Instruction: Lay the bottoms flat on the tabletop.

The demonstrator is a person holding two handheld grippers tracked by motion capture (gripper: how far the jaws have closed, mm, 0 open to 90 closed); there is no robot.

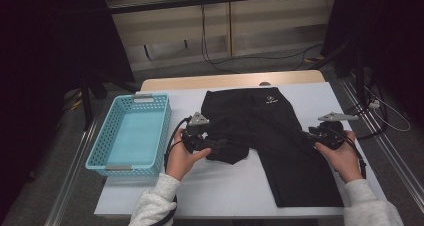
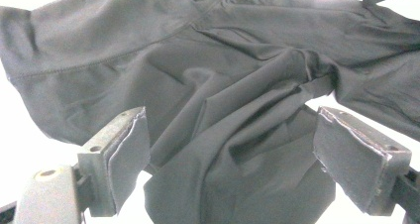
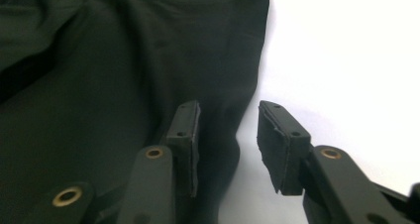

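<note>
High view shows both hands low at the black trousers (image 1: pixel 260 131) mid-table, left gripper (image 1: pixel 212 147) spread around bunched cloth, right gripper (image 1: pixel 311 136) released at the right hem, its tips indistinct.

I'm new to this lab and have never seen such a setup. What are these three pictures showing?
A person sits at a white-covered table, holding a hand-operated two-jaw gripper in each hand. The high view looks down from above. A pair of black fabric trousers lies flat, beside a light blue plastic basket. The other two pictures come from cameras on the grippers. The left gripper stands open around a bunched, folded-up trouser leg, pads not pressing. The right gripper is open at the outer edge of the other leg, holding nothing.
</note>
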